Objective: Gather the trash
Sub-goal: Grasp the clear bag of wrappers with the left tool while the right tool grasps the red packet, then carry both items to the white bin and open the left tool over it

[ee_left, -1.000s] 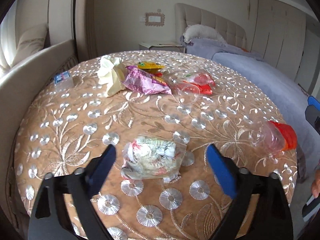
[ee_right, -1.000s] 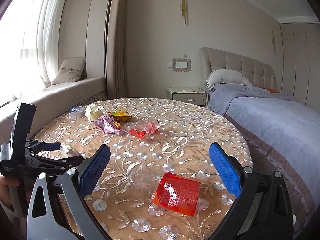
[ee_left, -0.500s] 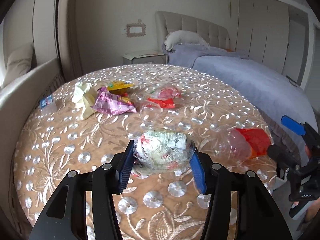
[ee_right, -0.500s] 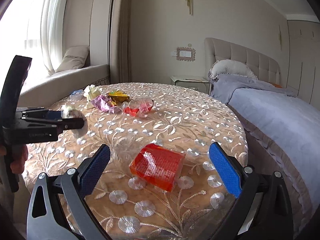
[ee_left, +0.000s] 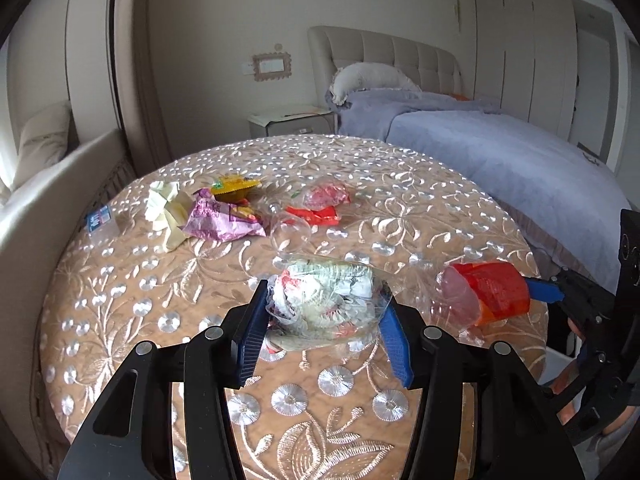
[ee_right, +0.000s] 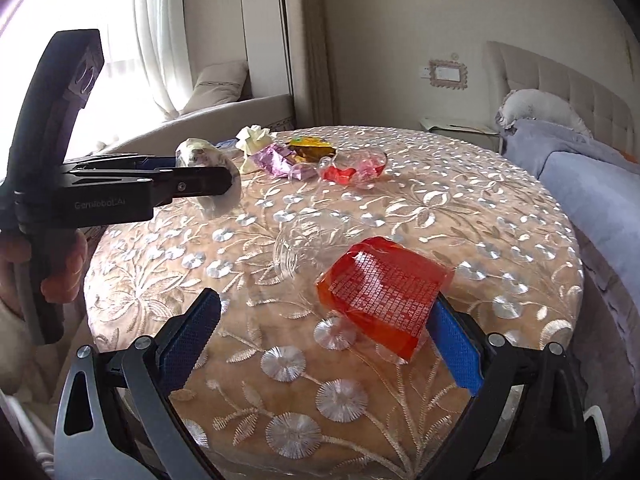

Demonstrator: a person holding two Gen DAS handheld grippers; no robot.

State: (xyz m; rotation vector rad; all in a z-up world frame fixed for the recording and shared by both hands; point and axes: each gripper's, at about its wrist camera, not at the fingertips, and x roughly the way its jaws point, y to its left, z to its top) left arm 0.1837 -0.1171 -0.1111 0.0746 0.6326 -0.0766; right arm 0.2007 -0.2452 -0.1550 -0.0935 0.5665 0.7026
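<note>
1. While a round counter (ee_left: pixel 400 208) with a gold embroidered cloth fills both views, the left hand-held gripper (ee_left: pixel 322 322) pinches a clear bag of crumpled wrappers (ee_left: pixel 324 304) between its blue pads. In the right wrist view the bag appears lifted clear of the cloth.
2. On the near right of the counter, the right hand-held gripper (ee_right: pixel 320 332) stands spread around a clear plastic bag with a red label (ee_right: pixel 384 284). Its right pad is just beside the red part or touching it; its left pad is well apart.
3. More trash lies at the far left: a pale crumpled tissue (ee_left: pixel 168 212), a purple wrapper (ee_left: pixel 220 222), a yellow wrapper (ee_left: pixel 234 186), a clear bag with red contents (ee_left: pixel 320 206) and a small blue-and-white packet (ee_left: pixel 100 222). A bed (ee_left: pixel 500 160) stands on the right.
4. Risk, as a judgement: the held bag is thin and slippery, so it could slide out if the grip loosens.
5. The red-labelled bag sits near the counter's edge; an off-centre closing could push it over the side or catch only loose film.
</note>
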